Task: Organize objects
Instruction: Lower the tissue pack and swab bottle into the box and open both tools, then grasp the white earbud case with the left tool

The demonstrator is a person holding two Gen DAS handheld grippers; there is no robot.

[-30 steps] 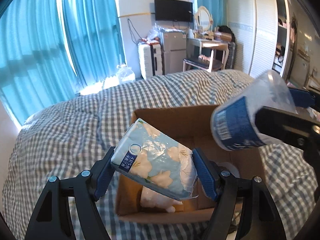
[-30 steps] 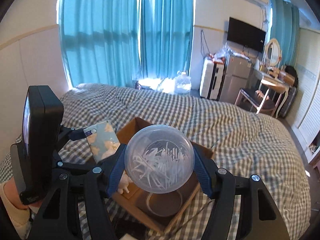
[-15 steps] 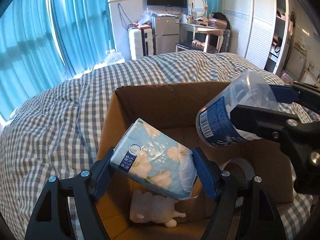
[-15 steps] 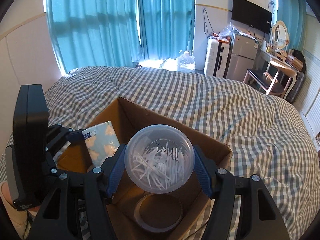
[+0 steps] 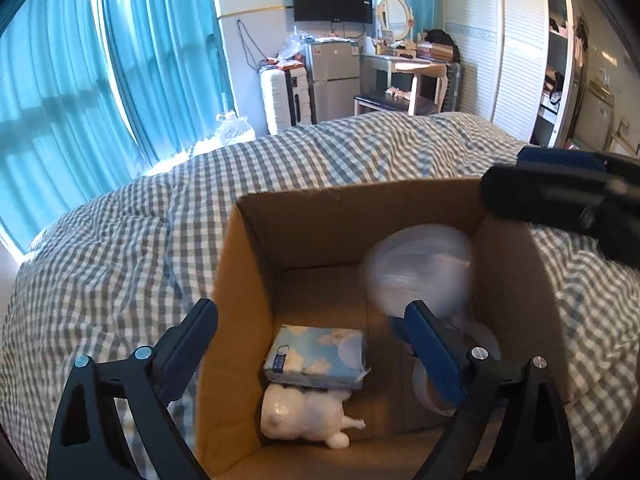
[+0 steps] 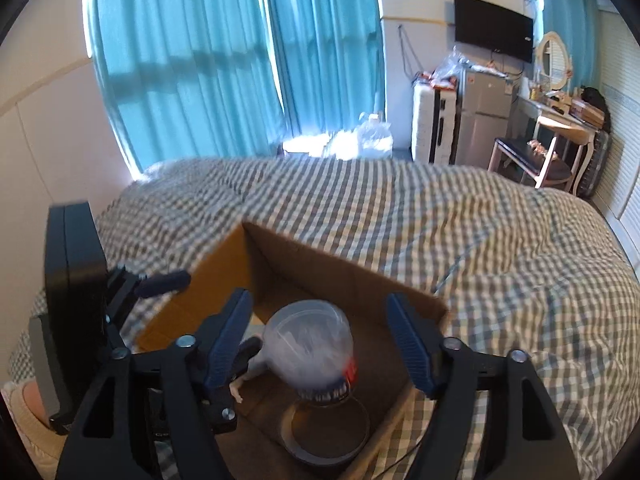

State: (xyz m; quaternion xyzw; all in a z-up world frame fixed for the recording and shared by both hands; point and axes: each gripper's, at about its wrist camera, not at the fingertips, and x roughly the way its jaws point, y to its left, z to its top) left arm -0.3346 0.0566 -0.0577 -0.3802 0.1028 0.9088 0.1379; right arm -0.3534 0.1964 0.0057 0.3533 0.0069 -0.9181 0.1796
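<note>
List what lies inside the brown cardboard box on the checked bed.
Inside the brown cardboard box: a blue floral tissue pack resting on a white plush toy, a blurred clear plastic jar, and a grey tape roll. The floor beneath them is hidden.

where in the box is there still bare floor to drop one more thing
Bare cardboard shows along the far wall of the box, behind the tissue pack. The near left corner is crowded: the pack lies on the white toy. The right side holds the blurred clear jar and the tape ring.
</note>
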